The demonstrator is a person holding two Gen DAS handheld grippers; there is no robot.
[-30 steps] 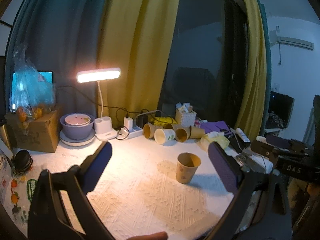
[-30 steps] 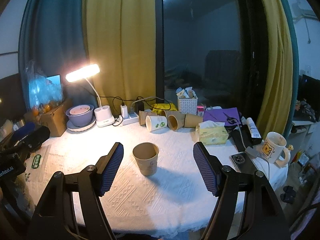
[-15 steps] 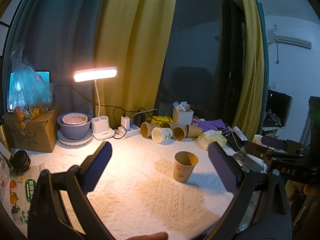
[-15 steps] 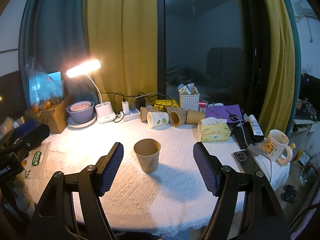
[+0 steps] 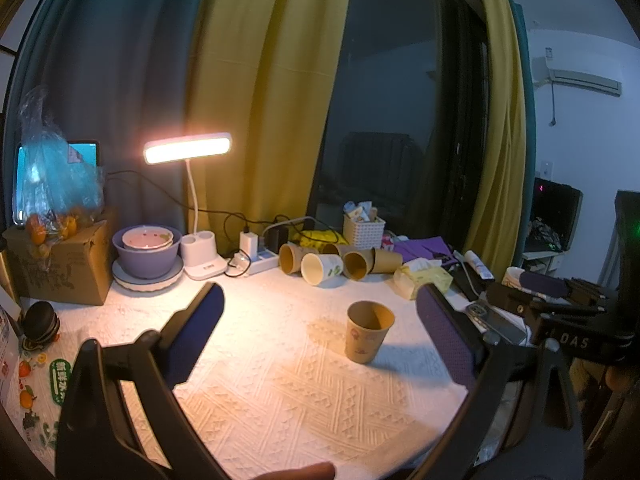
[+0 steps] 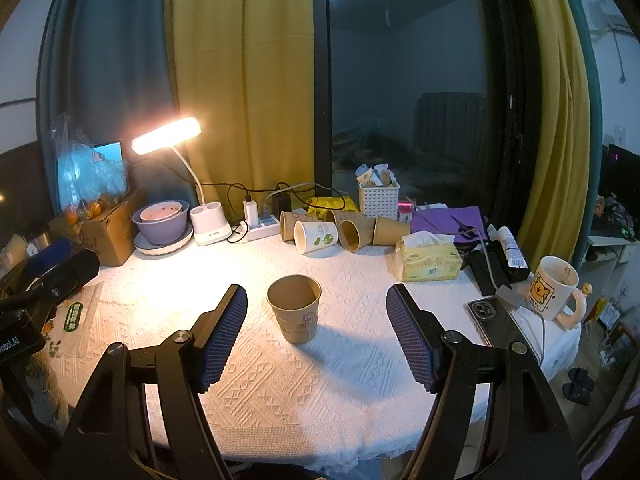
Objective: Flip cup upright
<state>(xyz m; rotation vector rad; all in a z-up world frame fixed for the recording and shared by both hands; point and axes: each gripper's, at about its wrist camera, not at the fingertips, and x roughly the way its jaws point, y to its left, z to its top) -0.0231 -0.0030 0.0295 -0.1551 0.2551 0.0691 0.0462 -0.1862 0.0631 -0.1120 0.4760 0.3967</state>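
The cup (image 6: 295, 308) stands upright between the right gripper's (image 6: 316, 334) spread jaws, untouched; the left gripper (image 5: 320, 340) also gapes. Tipped cups (image 6: 330, 232) lie beyond, near the lamp (image 6: 166, 141).

1. The left wrist view looks from the table's (image 5: 280, 380) left front, facing right and toward the window, with the cup (image 5: 369, 336) right of center and fairly near.
2. The right wrist view looks from the front edge, facing straight at the window; the cup (image 6: 295, 307) sits centered and close.
3. Both views share the cup, lamp (image 5: 188, 152), lying cups (image 6: 324, 234) and tissue box (image 6: 427, 258); each also catches the other gripper at its edge.
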